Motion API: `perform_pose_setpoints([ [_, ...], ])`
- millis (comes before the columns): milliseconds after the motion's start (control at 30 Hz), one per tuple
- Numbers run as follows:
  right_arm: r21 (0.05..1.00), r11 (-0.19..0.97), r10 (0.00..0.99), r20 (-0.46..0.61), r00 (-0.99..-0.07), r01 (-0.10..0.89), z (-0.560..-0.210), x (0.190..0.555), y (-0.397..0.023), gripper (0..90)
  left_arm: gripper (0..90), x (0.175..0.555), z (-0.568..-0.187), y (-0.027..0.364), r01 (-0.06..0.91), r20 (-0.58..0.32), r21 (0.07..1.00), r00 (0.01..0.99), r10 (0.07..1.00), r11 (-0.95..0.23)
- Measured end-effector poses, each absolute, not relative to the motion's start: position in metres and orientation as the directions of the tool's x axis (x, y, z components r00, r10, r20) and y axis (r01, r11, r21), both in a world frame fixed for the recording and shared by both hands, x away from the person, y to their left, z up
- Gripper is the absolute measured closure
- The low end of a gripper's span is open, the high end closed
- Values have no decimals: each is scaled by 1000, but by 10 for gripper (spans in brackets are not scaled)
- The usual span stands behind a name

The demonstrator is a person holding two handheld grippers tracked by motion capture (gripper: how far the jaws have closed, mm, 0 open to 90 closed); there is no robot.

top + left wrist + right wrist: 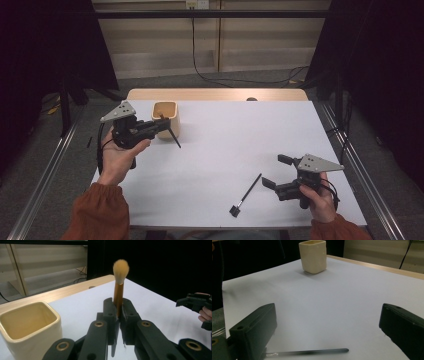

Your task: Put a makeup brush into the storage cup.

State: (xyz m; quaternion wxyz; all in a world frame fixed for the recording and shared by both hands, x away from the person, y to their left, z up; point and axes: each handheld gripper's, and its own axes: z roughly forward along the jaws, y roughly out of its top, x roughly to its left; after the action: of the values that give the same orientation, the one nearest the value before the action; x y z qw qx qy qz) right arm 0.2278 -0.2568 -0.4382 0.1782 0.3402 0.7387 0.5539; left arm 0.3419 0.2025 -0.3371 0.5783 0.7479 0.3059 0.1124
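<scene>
My left gripper [161, 123] hovers beside a cream square cup [165, 118] at the table's back left and is shut on a makeup brush [174, 137]. In the left gripper view the brush [118, 290] stands upright between the jaws [118, 304], tan bristles on top above a gold ferrule, with the cup [30, 325] at the lower left. A second brush [246, 194], black and thin, lies on the white table near the front. Just right of it my right gripper [276, 171] is open and holds nothing. In the right gripper view that brush [312, 351] lies below the wide jaws [327, 312].
The white tabletop [225, 135] has a wooden strip along its far edge [215, 94]. Metal rails run along both sides of the table. The cup [313, 256] stands far ahead in the right gripper view. The other hand's gripper [196, 302] appears at the right of the left gripper view.
</scene>
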Motion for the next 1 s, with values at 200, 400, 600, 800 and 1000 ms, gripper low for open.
perform_pose_setpoints([
  [200,941,151,702,113,-703,302,-438,227,-257,0,843,348,-333,204,325,-181,935,780,599,-141],
  [400,940,152,701,114,-704,305,-438,227,-257,0,843,357,-334,204,332,-181,933,768,614,-141],
  [600,939,158,696,113,-709,306,-439,227,-256,0,843,365,-327,205,325,-170,935,761,627,-142],
  [800,940,151,697,117,-707,305,-438,227,-256,0,843,375,-319,202,317,-158,938,757,634,-144],
  [1000,942,148,699,116,-705,302,-438,227,-257,0,843,382,-310,201,310,-149,940,752,642,-145],
])
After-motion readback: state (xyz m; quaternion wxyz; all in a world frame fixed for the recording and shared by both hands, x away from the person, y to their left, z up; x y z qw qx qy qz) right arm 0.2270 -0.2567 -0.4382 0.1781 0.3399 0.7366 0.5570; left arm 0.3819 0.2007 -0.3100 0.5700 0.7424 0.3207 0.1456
